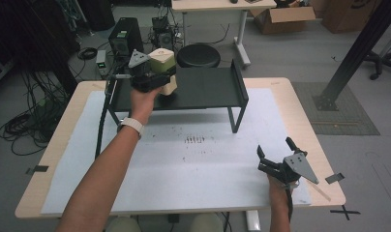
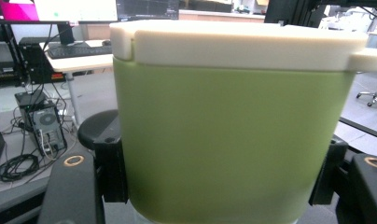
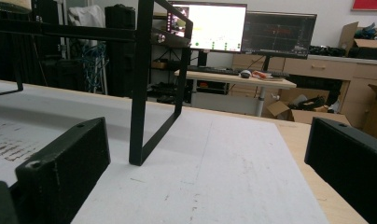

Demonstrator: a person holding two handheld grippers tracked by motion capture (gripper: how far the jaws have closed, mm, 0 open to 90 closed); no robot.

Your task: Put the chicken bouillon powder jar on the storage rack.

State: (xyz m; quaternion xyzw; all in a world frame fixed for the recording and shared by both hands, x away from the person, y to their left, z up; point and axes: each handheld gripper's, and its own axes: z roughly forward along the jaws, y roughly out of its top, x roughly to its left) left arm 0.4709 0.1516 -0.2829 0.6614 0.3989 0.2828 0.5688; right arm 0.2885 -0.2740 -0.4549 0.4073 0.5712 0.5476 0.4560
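Note:
My left gripper [image 1: 160,81] is shut on a pale green container [image 1: 163,67] with a cream lid, over the left part of the black metal shelf [image 1: 208,89]. I cannot tell whether the container's base touches the shelf. In the left gripper view the container [image 2: 233,140] stands upright and close, its lid [image 2: 242,44] on top, with a black finger [image 2: 109,163] pressed on each side. My right gripper [image 1: 275,147] rests low at the table's front right, open, nothing between its jaws. The right gripper view looks across the white mat toward the shelf's leg [image 3: 142,93].
A white mat [image 1: 193,164] covers most of the wooden table. The shelf stands at the table's back centre. Behind the table are a black round stool [image 1: 198,55], a computer tower [image 1: 126,36] and cables on the floor. A black post [image 1: 351,53] rises at the right.

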